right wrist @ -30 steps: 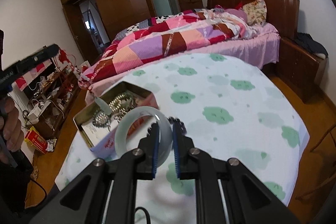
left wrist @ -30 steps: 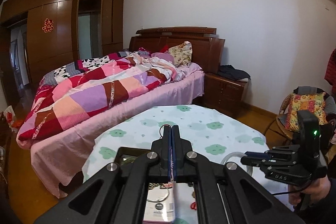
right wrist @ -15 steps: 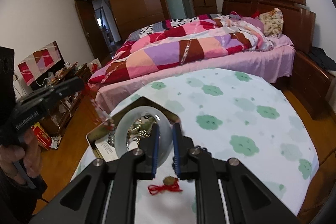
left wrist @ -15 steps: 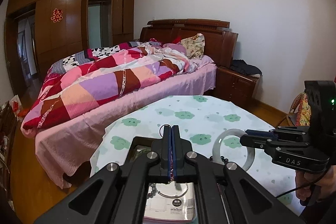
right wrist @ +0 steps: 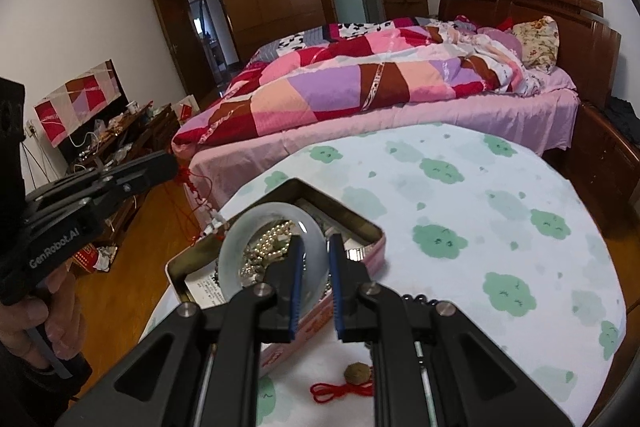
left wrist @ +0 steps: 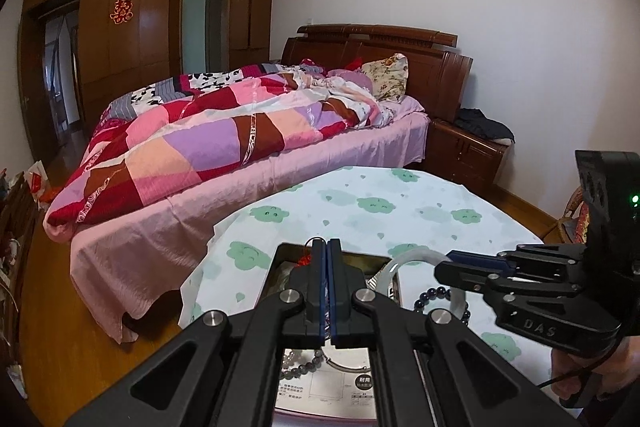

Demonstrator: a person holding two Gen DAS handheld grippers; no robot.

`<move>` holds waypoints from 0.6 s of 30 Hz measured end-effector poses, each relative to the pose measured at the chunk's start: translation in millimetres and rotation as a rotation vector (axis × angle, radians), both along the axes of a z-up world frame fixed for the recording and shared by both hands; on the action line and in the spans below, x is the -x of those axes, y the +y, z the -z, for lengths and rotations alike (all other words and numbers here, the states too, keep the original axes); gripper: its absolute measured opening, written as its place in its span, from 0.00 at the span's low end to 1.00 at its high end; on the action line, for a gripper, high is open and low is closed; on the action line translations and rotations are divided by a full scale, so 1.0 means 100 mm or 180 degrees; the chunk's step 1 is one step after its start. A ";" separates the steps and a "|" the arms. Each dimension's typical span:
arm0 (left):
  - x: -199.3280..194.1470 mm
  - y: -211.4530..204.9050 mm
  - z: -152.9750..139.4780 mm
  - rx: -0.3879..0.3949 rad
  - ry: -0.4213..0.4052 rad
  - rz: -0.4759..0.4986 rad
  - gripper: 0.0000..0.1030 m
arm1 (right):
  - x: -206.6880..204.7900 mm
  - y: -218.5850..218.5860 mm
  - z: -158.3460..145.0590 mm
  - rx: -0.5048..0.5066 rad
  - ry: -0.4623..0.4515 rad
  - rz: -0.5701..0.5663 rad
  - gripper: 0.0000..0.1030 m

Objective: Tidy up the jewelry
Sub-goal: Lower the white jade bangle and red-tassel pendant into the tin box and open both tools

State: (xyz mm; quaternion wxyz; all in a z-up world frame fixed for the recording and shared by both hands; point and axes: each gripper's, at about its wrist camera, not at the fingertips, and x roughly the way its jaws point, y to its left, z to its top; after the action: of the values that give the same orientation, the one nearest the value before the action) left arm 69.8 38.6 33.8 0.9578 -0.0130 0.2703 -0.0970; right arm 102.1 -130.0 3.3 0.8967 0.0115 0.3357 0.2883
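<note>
A pink-sided metal tin sits open on the cloud-print table and holds pearl strands and beads. My right gripper is shut on a pale jade bangle and holds it upright over the tin; the bangle also shows in the left wrist view. My left gripper is shut on a thin red cord above the tin; the cord hangs with a small ornament. A dark bead bracelet lies by the tin. A red-corded nut charm lies on the table.
The round table has a white cloth with green clouds. A bed with a patchwork quilt stands just behind it. A wooden nightstand is at the right, a cluttered TV cabinet at the left.
The right gripper has carried the bangle left and forward, from beside the tin to over it. The left gripper has come lower over the tin with the red cord.
</note>
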 end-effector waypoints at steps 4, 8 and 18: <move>-0.05 0.02 0.07 0.0011 0.0052 0.0012 0.00 | -0.04 0.07 0.09 0.0035 0.0065 -0.0007 0.15; -0.09 0.03 0.14 0.0016 0.0102 0.0019 0.00 | -0.08 0.13 0.17 0.0064 0.0118 -0.0008 0.15; -0.18 0.08 0.39 0.0004 0.0278 -0.0013 0.00 | -0.12 0.31 0.32 0.0165 0.0214 -0.0067 0.15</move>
State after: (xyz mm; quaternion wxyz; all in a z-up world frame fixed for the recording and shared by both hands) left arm 88.2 46.8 -5.5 0.9453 -0.0183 0.3118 -0.0945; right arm 113.7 -98.7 -28.8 0.8818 -0.0056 0.3731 0.2884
